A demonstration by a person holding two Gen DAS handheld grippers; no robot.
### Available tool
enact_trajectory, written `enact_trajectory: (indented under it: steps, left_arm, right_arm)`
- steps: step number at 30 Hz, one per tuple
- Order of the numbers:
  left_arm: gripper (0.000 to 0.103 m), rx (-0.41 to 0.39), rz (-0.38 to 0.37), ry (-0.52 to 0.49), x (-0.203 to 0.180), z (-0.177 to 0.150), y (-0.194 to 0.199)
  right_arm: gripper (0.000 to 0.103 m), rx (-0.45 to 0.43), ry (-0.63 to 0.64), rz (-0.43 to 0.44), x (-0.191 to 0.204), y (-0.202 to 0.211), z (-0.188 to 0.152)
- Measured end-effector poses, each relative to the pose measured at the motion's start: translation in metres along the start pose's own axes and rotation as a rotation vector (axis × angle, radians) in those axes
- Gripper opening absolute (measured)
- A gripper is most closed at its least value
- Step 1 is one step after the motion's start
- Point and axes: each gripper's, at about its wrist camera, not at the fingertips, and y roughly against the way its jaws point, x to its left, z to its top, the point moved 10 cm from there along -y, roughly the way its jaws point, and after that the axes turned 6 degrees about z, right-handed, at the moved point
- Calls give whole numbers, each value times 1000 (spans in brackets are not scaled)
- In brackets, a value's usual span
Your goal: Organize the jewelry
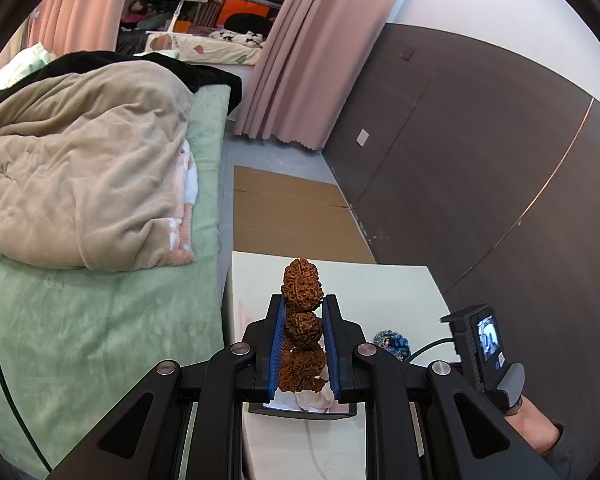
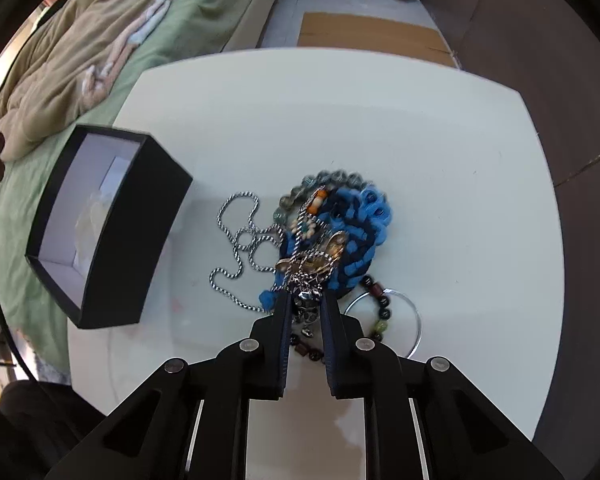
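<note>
Standing beside a green bed [image 2: 216,8], white table [image 2: 440,152] bears jewelry pile [image 2: 340,232].

Green-sheeted bed [image 1: 100,320] under beige duvet [image 1: 80,160] — pink curtains [image 1: 300,60], dark panelled wall [image 1: 480,160], cardboard-covered floor [image 1: 292,216].

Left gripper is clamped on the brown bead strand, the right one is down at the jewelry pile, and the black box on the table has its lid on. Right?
Not quite. The black box is open, its white lining showing in the right wrist view. The left gripper does clamp the brown bead strand, and the right gripper is at the jewelry pile.
</note>
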Motion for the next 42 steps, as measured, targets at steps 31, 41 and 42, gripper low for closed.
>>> enact_trajectory:
  steps: [31, 41, 42]
  left_arm:
    - [19, -20, -10, 29, 9, 3, 5]
    - [19, -32, -10, 41, 12, 5, 12]
    - [19, -32, -9, 42, 12, 5, 12]
  right_arm:
    - [15, -623, 175, 92, 124, 316, 93]
    - [15, -648, 209, 112, 157, 330, 113]
    - [15, -637, 210, 115, 160, 323, 114]
